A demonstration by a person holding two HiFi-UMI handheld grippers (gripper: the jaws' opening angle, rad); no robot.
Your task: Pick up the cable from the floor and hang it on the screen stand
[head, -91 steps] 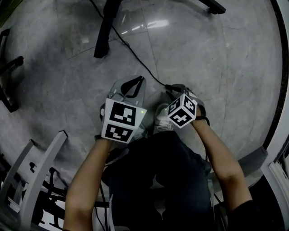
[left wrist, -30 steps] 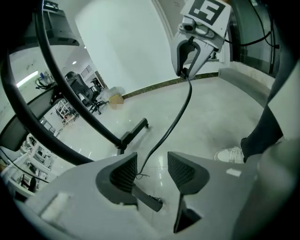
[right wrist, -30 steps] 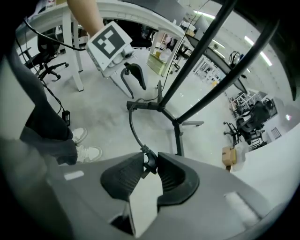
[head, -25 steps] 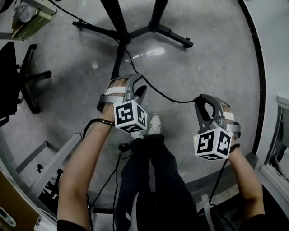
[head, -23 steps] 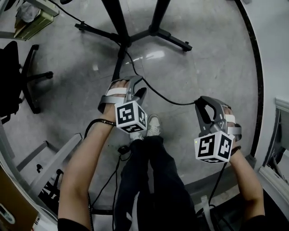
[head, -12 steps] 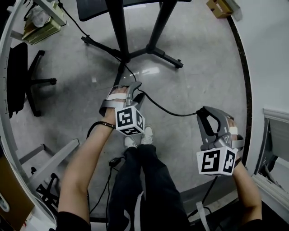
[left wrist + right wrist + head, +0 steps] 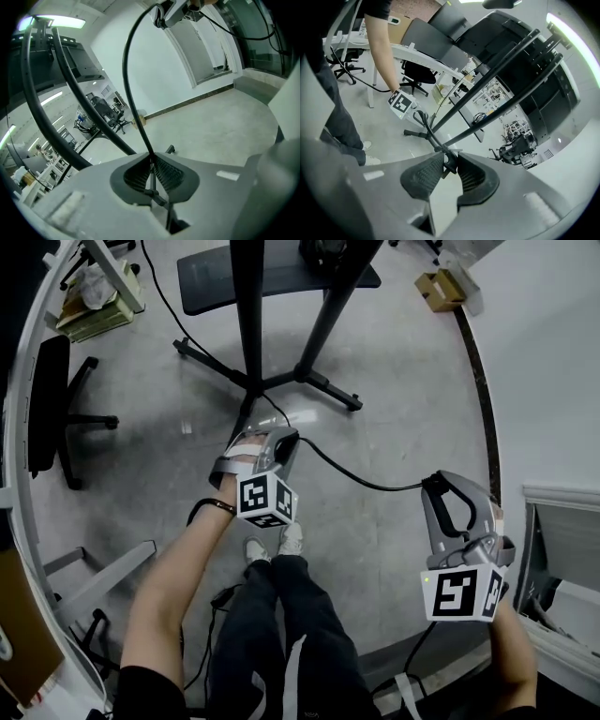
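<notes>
A thin black cable (image 7: 361, 484) hangs in a slack curve between my two grippers, above the grey floor. My left gripper (image 7: 287, 440) has just been closing and now pinches the cable (image 7: 133, 93) between its pads, as the left gripper view (image 7: 151, 161) shows. My right gripper (image 7: 434, 487) is shut on the cable's thicker end (image 7: 449, 160), held low at the right. The screen stand (image 7: 247, 324) rises on black slanted legs just beyond the left gripper, with feet spread on the floor. Its poles (image 7: 497, 70) fill the right gripper view.
A black office chair (image 7: 52, 399) stands at the left, and a cardboard box (image 7: 439, 289) lies at the far right by the wall. The person's legs and shoes (image 7: 286, 540) are below the grippers. A grey metal frame (image 7: 98, 582) and another cable lie at the lower left.
Both grippers have risen from near the floor, taking the cable up with them. The left jaws, wide around the cable before, have closed on it. More of the stand shows.
</notes>
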